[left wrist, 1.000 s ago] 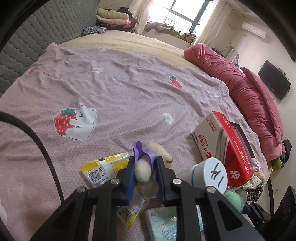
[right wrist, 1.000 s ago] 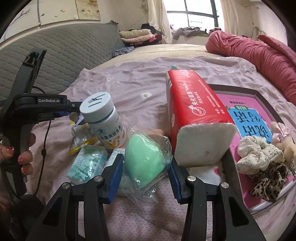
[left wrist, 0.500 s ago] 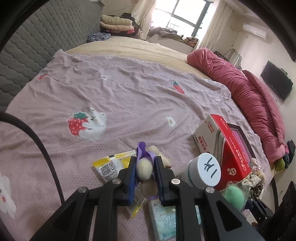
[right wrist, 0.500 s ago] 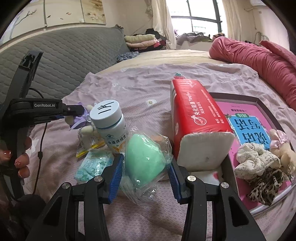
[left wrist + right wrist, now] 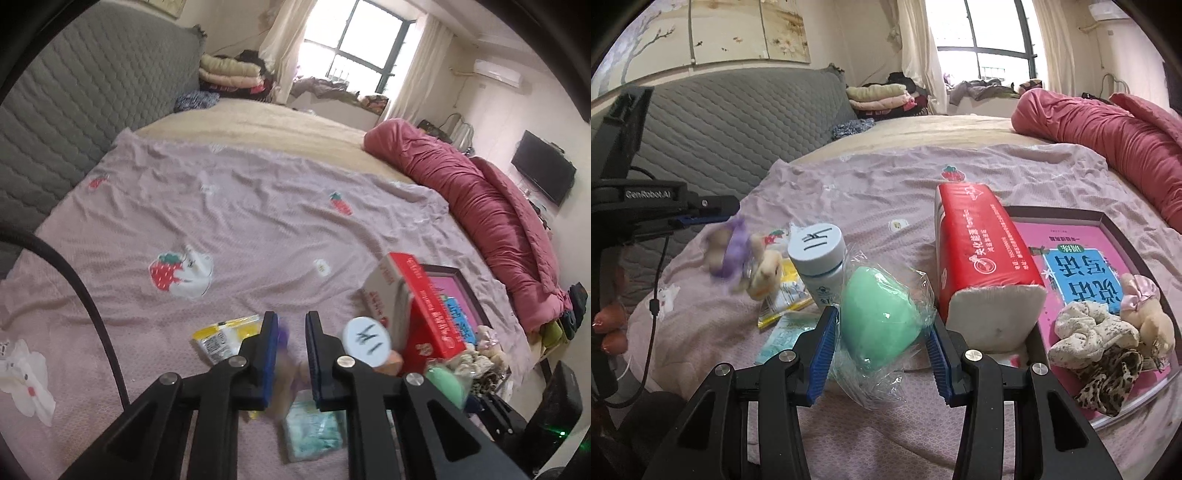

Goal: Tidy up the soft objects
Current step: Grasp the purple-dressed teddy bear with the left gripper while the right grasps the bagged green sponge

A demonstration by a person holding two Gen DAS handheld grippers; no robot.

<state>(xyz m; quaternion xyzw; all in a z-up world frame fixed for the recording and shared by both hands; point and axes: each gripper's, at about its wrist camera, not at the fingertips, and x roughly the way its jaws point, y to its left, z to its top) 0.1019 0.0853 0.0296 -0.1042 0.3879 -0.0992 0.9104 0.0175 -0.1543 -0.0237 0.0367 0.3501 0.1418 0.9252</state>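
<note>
My left gripper (image 5: 291, 321) has its jaws a little apart, with nothing between the tips. A small plush bunny with a purple bow (image 5: 746, 258) is blurred in the air just below it, over the bed; it shows as a purple blur in the left wrist view (image 5: 286, 354). My right gripper (image 5: 881, 328) is shut on a green sponge in a clear bag (image 5: 879, 314). Scrunchies (image 5: 1097, 332) and a plush with a pink bow (image 5: 1152, 317) lie in the pink-lined tray (image 5: 1108, 225).
A white bottle with a marked lid (image 5: 818, 254), a yellow packet (image 5: 225, 334), a pale green wipes pack (image 5: 314, 432) and a red tissue pack (image 5: 982, 258) lie on the purple sheet (image 5: 221, 206). A rolled red quilt (image 5: 491, 214) runs along the right.
My left gripper rose and opened slightly; the plush bunny slipped out of its jaws and is falling. My right gripper lifted the bagged green sponge slightly.
</note>
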